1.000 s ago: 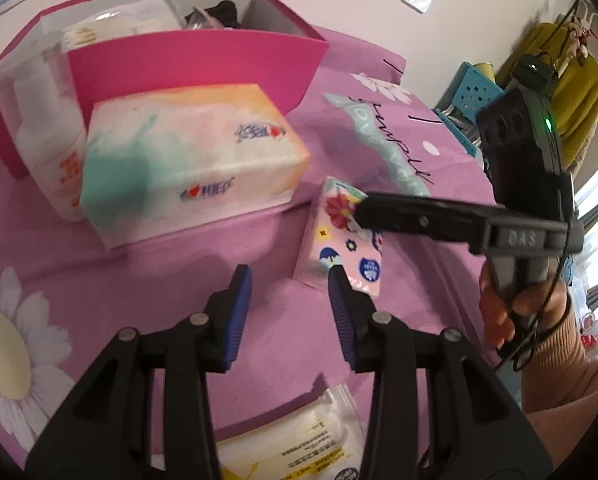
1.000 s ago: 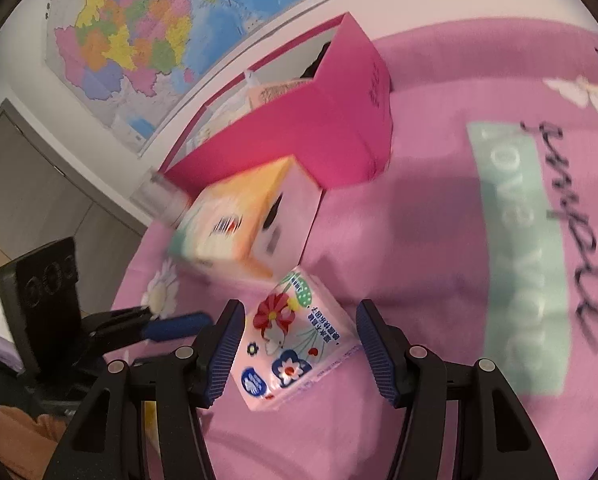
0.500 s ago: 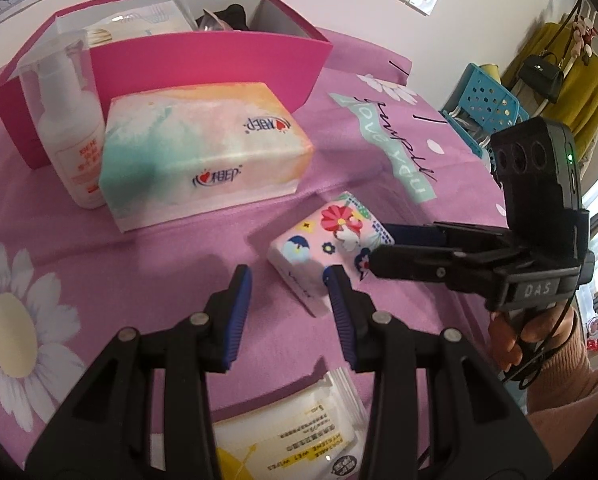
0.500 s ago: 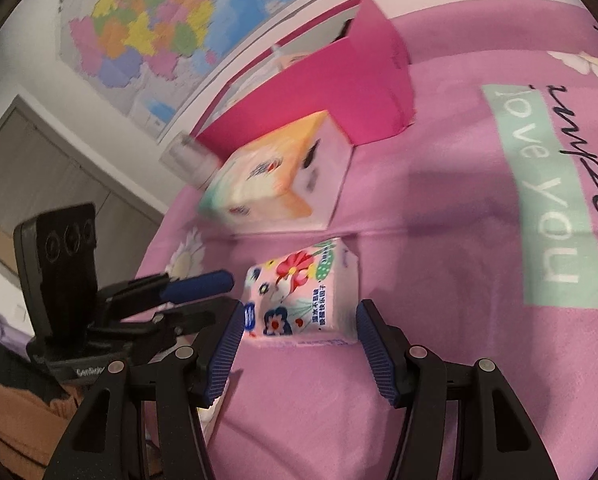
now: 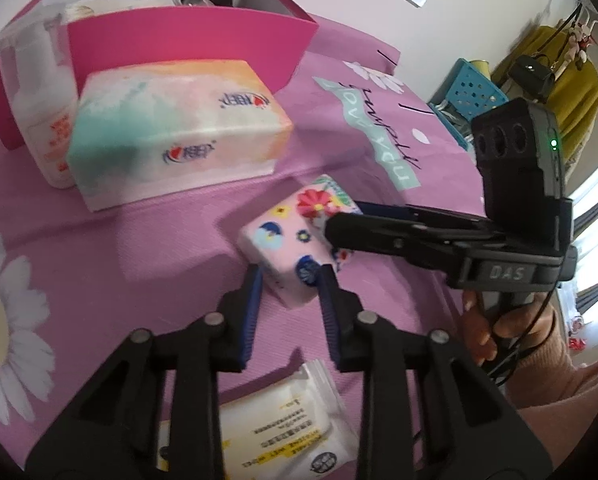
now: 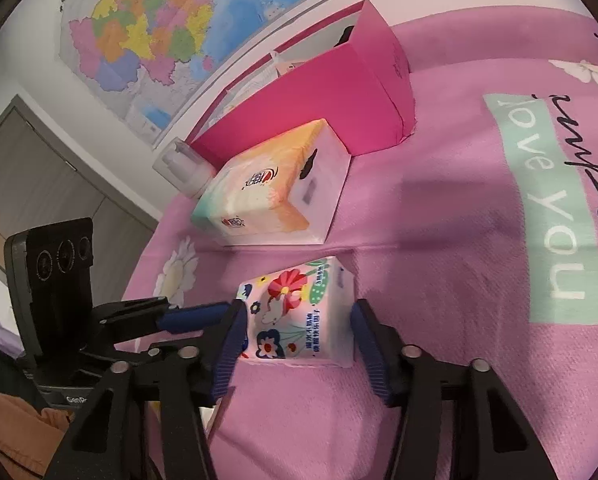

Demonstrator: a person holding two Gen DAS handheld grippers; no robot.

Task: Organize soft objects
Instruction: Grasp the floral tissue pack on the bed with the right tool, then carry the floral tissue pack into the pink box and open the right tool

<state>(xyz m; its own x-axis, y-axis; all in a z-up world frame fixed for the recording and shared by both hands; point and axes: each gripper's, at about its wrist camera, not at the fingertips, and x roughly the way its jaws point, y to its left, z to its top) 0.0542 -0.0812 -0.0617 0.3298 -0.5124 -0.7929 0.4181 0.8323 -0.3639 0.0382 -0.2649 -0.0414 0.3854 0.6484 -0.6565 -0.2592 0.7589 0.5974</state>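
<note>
Landmark: big tissue pack [image 5: 179, 132] on the pink blanket [image 5: 99, 248]. Going left to right in the left wrist view:

- Pump bottle [image 5: 35, 112] touches the big pack's left end. Pink box [image 5: 187, 44] sits just behind the pack.
- Left gripper [image 5: 291, 280]: jaws have just been closing, now narrow. Its 2 blue pads flank the near corner of the floral tissue pack [image 5: 287, 248]. Can't tell if they actually press it.
- Floral pack lies on the blanket in front of the big pack, toward its right end, apart from it. 1 s ago it stood tipped up further right; 0.5 s ago it was already down and closer to the left gripper.
- Flat white packet [image 5: 283, 432] lies nearest the camera, under the left gripper.
- Right gripper [image 6: 295, 332], held by a hand [image 5: 483, 332]: jaws have also been closing, medium gap. In the right wrist view both pads sit against the floral pack's 2 sides, gripping it.
</note>
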